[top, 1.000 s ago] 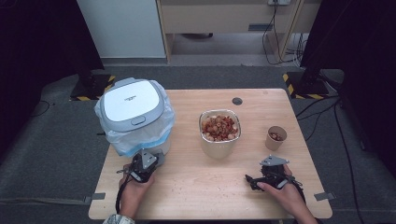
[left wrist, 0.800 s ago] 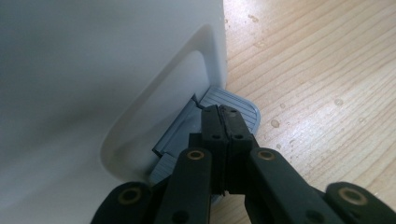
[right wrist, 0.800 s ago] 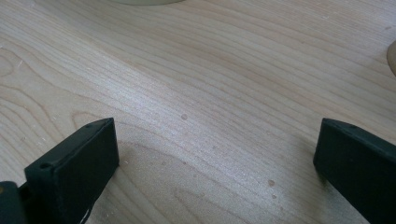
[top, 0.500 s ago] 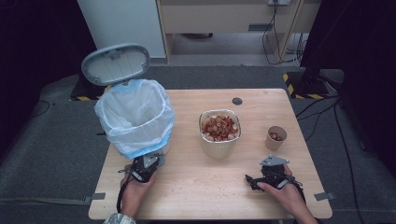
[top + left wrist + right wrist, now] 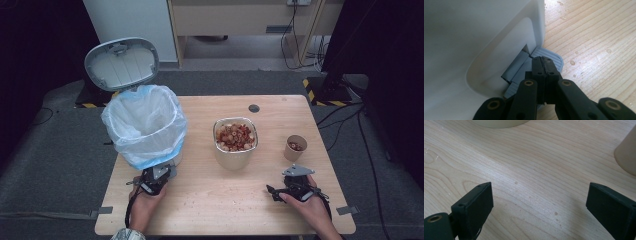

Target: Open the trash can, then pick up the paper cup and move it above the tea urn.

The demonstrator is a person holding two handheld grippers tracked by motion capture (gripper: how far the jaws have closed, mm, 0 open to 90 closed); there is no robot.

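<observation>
Pale wood makes up the table [image 5: 300, 200], and the largest thing on it is the white pedal bin [image 5: 145, 127] at its near left, lined with a light blue bag. A second ago its lid [image 5: 121, 62] lay flat over the bag; half a second ago it had already swung up, and it now stands upright behind the bin, leaving the mouth open. That change most likely means the opening step is done and the bin is ready to take waste. To the right of the bin sits a cream bowl [image 5: 235, 142] full of reddish and pale scraps, and farther right a small paper cup [image 5: 295, 147]. The left gripper [image 5: 543, 63] has its jaws pressed together, tips bearing down on the grey pedal [image 5: 549, 56] at the bin's foot. The right gripper [image 5: 539, 200] rests at the near right with its jaws spread wide over bare wood, holding nothing.
</observation>
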